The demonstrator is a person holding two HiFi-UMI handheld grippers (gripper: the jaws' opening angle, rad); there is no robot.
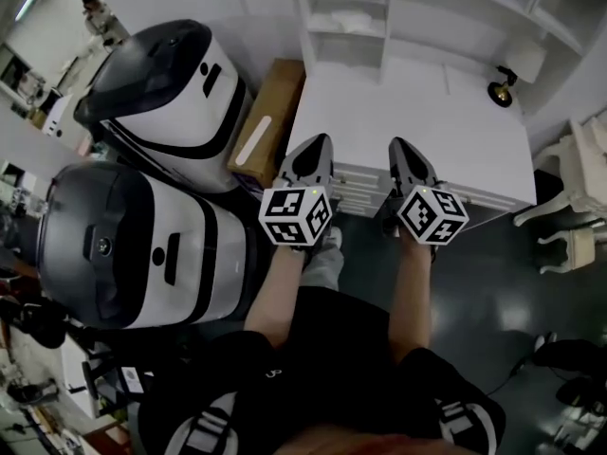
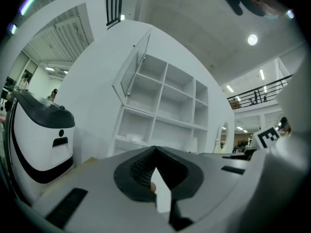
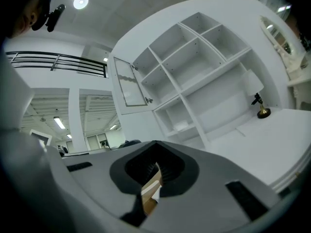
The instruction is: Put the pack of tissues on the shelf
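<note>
Pack of tissues [image 1: 347, 22], as far as can be told the small white bundle, lying in the bottom left compartment of the white shelf [image 1: 389, 27] at the back of the white surface [image 1: 408, 131]. Well apart from both grippers.

Left gripper [image 1: 320, 140] held low over the near edge of the surface, pointing toward the shelf, its marker cube toward the camera. Closed: dark ribbed pads meeting at their tips in the left gripper view, nothing caught between them, only a pale wedge of background showing below. Right gripper [image 1: 399, 143] just beside it, level with it and pointing the same way. Likewise closed and empty, tips together in the right gripper view, with a sliver of the brown cardboard box [image 1: 270, 121] visible through the gap beneath.

Cardboard box wedged between the left side of the surface and two large white-and-black machines [image 1: 180, 93]. Small ornament with a gold base [image 1: 501, 88] standing at the far right of the surface, near the shelf. Glass door [image 2: 131, 67] on the upper left shelf compartment hanging open. White chair [image 1: 569, 188] on the dark floor to the right.
</note>
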